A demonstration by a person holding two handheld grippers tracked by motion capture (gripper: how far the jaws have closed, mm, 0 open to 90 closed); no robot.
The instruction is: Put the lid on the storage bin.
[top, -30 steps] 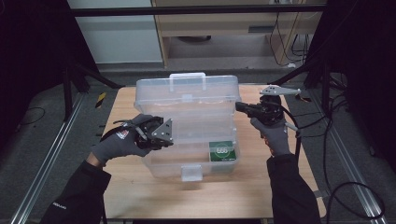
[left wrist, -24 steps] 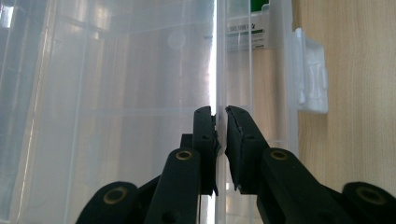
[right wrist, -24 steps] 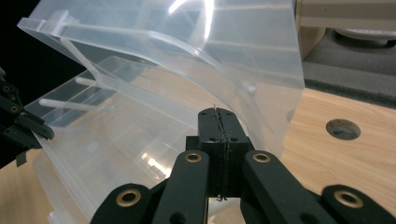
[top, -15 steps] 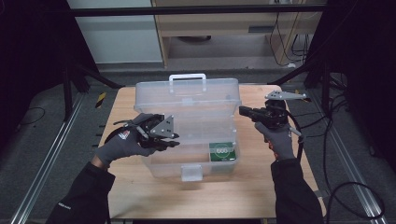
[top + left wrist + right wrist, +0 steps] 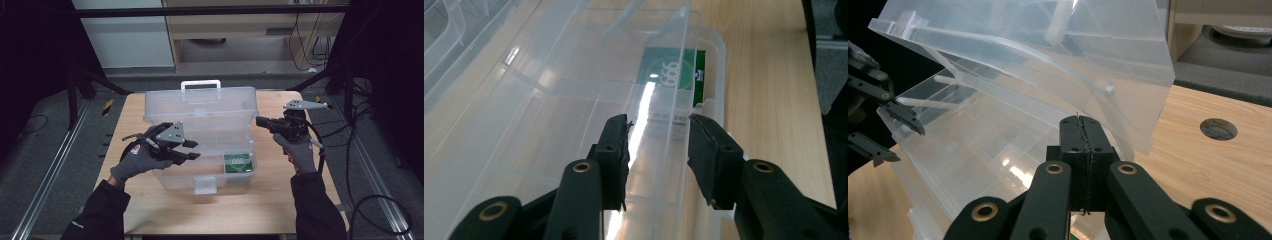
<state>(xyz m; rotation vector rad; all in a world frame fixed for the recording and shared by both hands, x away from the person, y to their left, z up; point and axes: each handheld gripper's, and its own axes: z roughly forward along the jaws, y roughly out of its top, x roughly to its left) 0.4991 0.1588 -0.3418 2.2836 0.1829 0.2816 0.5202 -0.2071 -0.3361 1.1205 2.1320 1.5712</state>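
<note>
Right now you have one clear plastic box (image 5: 200, 150) in front of you on the wooden table (image 5: 280, 210), its one lid (image 5: 200, 105) raised and leaning toward the far edge, with a single white handle (image 5: 200, 85) on top. Inside the box, in its near right corner as the high view shows it, lies one green packet (image 5: 237, 162) with a white round mark; the left gripper view has that packet (image 5: 674, 72) just inside the box's long wall.

You hold two grippers. Your left gripper (image 5: 192, 150) hangs over the box's left end, and its jaws have just been opening: they stand partly spread, with nothing between them. In its own view the left gripper (image 5: 659, 135) points along the box's clear wall toward the packet, with the pads off the plastic.

Your right gripper (image 5: 260, 121) sits just beside the box's right end, at the lid's corner. Its jaws are pressed together with no gap; in its own view the right gripper (image 5: 1081, 122) has its tips right at the lid's lower edge (image 5: 1118, 105), though I cannot tell whether they touch it.
</note>
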